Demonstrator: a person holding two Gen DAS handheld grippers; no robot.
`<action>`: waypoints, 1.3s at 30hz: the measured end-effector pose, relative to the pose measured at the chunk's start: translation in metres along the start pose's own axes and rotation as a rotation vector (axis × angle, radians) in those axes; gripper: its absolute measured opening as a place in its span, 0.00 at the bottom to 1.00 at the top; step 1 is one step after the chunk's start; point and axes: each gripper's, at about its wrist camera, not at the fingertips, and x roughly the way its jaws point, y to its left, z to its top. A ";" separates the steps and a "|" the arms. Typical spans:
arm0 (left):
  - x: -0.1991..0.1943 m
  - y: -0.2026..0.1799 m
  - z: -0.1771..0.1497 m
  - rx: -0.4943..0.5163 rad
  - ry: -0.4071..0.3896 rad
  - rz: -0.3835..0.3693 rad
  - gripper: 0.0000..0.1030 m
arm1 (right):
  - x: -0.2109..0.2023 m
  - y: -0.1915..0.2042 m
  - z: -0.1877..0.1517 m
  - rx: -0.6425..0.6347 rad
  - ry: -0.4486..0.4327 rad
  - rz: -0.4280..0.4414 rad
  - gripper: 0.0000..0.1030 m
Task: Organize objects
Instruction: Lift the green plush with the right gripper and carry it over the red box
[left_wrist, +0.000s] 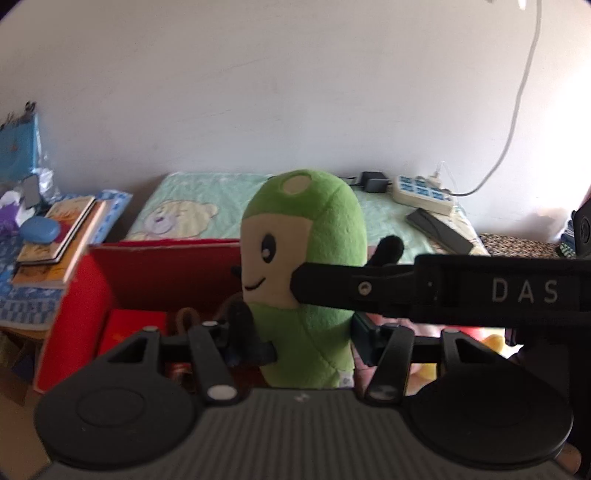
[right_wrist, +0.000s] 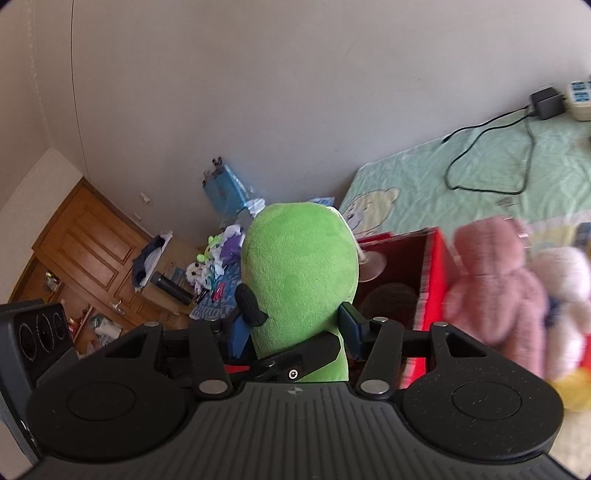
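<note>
Pale, bare wall fills the background of both wrist views, and below it lies a bed (left_wrist: 207, 192) under a mint-green blanket printed with a cartoon bear. Just ahead of the left gripper (left_wrist: 308, 341) stands a green plush toy (left_wrist: 306, 236), upright, its cream face and black eye turned toward the left of that view. The gripper's two fingers sit on either side of the toy's lower body, pressed into the fabric, so the jaws are partly spread and pinching the toy. Behind and to the left of the toy is an open red box (left_wrist: 159, 273), its near inner wall in shadow; the toy appears to be over or at the box's opening, though whether it rests on anything cannot be told.

The right gripper (right_wrist: 295, 332) holds the same green plush toy (right_wrist: 299, 273) from the back side, its blue-padded fingers (right_wrist: 351, 325) closing on the lower body at about the same width. A black finger of the other gripper crosses low in front of it, touching the toy. In the left wrist view a long black bar marked "DAS" reaches in from the right and meets the toy at cheek height.

Right of the right gripper, beside the red box (right_wrist: 436, 280), sit a pink plush (right_wrist: 495, 280) and a white plush (right_wrist: 565, 295), both blurred. Farther back on the bed lie a white power strip (left_wrist: 421, 194) and a black adapter (left_wrist: 375, 181).
</note>
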 end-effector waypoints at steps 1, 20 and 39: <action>0.002 0.013 0.000 -0.006 0.008 0.009 0.56 | 0.012 0.006 -0.002 -0.002 0.010 0.003 0.53; 0.055 0.162 -0.029 -0.025 0.205 0.113 0.56 | 0.154 0.036 -0.035 0.098 0.197 -0.013 0.52; 0.060 0.149 -0.030 0.108 0.204 0.210 0.65 | 0.155 0.027 -0.048 0.197 0.251 -0.073 0.57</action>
